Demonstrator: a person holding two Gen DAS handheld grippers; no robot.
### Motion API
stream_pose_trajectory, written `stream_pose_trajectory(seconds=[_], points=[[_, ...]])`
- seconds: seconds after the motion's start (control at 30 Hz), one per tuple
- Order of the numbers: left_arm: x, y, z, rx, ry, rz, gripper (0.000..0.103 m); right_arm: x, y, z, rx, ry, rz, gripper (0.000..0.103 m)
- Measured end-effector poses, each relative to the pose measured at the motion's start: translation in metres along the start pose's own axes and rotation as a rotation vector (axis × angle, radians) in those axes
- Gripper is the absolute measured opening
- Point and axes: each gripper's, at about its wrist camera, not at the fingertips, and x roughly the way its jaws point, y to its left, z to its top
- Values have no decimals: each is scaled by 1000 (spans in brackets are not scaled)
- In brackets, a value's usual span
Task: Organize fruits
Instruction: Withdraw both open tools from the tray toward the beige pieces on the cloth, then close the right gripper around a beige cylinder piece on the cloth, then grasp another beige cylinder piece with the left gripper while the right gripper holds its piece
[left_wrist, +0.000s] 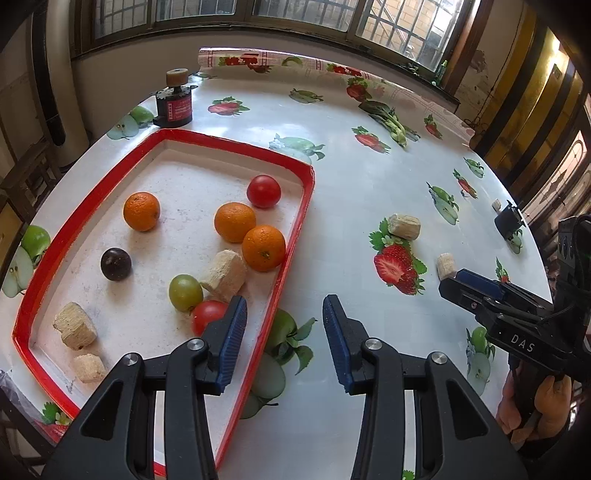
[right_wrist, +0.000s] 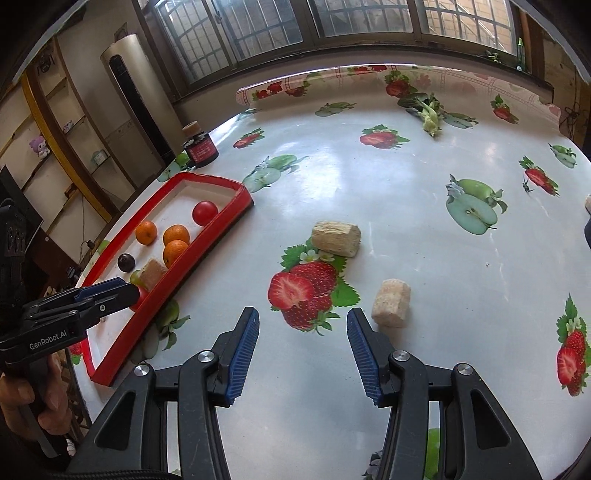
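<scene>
The red tray (left_wrist: 295, 236) lies at the left of the tabletop (left_wrist: 369, 192) and holds the fruit — three oranges (left_wrist: 264, 247), two tomatoes (left_wrist: 263, 191), a green grape (left_wrist: 185, 292) and a dark plum (left_wrist: 116, 264), with some pale chunks among them. Two more chunks are outside on the tabletop: a long one (right_wrist: 336, 238) and a short one (right_wrist: 391, 302), well apart from the tray.

The left hand-held gripper (left_wrist: 284, 314) hovers over the right rim of the tray, its fingers spread and holding nothing. The right hand-held gripper (right_wrist: 302, 330) is also spread and empty, and the short chunk lies just beside its right finger.

I judge the step in hand is to take this short chunk. To do it well, shift the right hand-held gripper a little to the right so the chunk sits between both pads, then lower until the pads flank its middle — close softly, because the chunk looks crumbly.
</scene>
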Motion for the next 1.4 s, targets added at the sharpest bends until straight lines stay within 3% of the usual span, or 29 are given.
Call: stream_pose_trajectory(seconds=[0.5,0.57,0.63,0.9,1.0,1.13,1.17,1.23,1.33,1.4], points=[[34,-61,21,88,47,-68,40,14,-40,3,31,1,-98,52],[41,-72,26,108,57,-82,40,21,-46,5,37,17,-97,50],[50,-85,31,129,71,-91,40,24,-50,6,35,20,-96,29],[91,-127,52,178,119,-128,40,0,-75,-1,88,-18,-76,28],[112,-136,57,177,146,-100,42,-9,-83,-4,108,-30,-77,28],[119,-143,61,191,115,-90,43,-19,-89,-6,124,-45,-79,28],[119,-144,61,192,115,-95,41,-21,-90,-7,125,-48,-80,28],[119,-144,60,199,117,-112,19,-25,-92,-8,129,-53,-80,28],[116,-145,57,204,120,-134,9,-30,-93,-10,137,-62,-80,28],[113,-145,54,205,120,-145,9,-34,-93,-11,139,-66,-79,28]])
